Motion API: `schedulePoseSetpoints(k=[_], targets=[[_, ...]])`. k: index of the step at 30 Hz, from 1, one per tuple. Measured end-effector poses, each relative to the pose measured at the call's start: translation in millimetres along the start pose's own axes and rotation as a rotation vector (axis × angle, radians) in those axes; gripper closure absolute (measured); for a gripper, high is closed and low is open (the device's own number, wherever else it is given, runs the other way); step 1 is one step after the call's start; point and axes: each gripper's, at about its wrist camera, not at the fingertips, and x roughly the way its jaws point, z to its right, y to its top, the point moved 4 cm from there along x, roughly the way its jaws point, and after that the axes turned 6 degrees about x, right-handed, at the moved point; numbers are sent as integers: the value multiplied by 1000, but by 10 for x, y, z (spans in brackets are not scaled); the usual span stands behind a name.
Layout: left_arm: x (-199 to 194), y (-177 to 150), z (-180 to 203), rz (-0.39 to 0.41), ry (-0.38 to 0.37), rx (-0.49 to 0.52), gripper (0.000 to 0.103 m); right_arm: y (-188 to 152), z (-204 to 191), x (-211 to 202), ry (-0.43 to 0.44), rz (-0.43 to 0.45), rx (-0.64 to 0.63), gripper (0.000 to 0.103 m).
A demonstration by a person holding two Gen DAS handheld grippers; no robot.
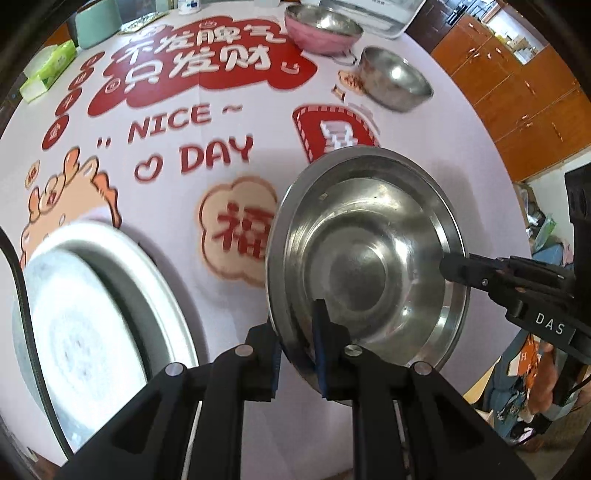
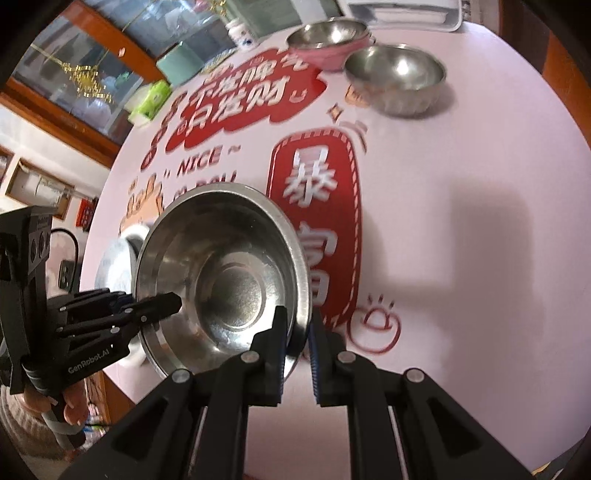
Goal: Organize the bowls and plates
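A wide steel bowl (image 1: 365, 258) is held tilted above the table by both grippers. My left gripper (image 1: 299, 350) is shut on its near rim. My right gripper (image 2: 297, 345) is shut on the opposite rim of the same steel bowl (image 2: 225, 280); it shows at the right in the left wrist view (image 1: 454, 267). A white plate (image 1: 92, 332) lies on the table to the left, partly hidden behind the bowl in the right wrist view (image 2: 114, 266). A smaller steel bowl (image 1: 397, 79) and a pink bowl (image 1: 321, 27) with a steel inside stand at the far side.
The table wears a pink cloth (image 2: 461, 184) with red printed characters. A mint green container (image 1: 92, 26), a green tissue box (image 1: 48, 70) and a white bottle (image 2: 240, 31) stand at the far left. A metal tray (image 1: 369, 14) sits at the back. Wooden cabinets (image 1: 517, 92) are to the right.
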Motion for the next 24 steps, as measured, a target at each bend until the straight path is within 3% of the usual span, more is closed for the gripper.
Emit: schedulePoseSetpoints(k=[10,24], targets=[[120,-320,-36,-51,5,-16,89,-217,-58,154,-26,-53,-41,92],[216,-301,17,-71,17,9,89,-271,-59,179,-54,-64,-50,91]])
